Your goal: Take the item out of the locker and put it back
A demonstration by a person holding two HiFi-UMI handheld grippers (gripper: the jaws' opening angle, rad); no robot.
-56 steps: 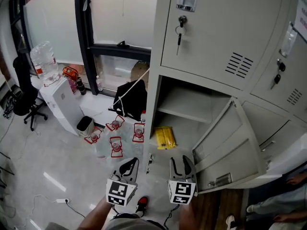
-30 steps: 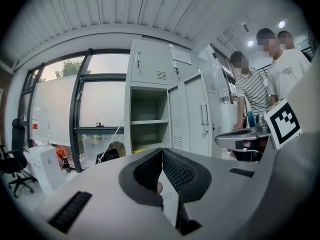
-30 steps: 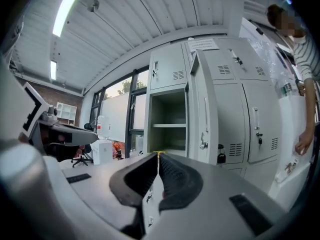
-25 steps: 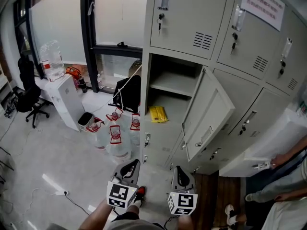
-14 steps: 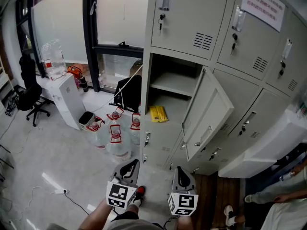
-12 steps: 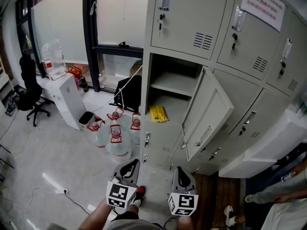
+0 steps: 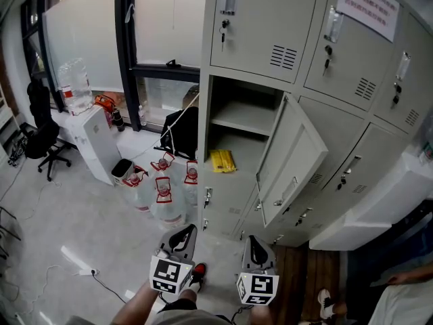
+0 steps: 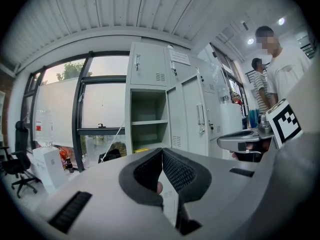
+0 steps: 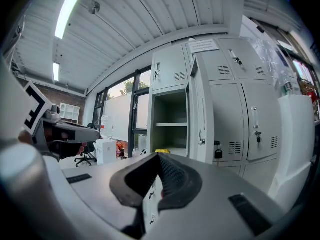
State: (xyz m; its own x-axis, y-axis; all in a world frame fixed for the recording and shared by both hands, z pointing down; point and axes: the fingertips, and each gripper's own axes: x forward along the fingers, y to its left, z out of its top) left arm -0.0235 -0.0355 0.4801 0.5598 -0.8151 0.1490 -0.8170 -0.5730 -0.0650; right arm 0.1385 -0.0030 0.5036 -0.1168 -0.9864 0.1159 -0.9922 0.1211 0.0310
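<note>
Bin point(image 7: 120, 172): small, dark, on the floor at far left; I cannot make out its contents.
Water jugs point(image 7: 162, 193): clear with red handles, clustered on the floor just left of the locker.
Locker point(image 7: 247, 100): one compartment open, door point(image 7: 289, 160) swung to the right.
Yellow item point(image 7: 222, 160): lies on the compartment floor beneath the shelf point(image 7: 242, 119).
Left gripper point(image 7: 184, 230): fingers closed together, empty.
Right gripper point(image 7: 256, 241): fingers closed together, empty.

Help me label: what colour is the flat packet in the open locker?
Yellow packet; best in the head view.
</note>
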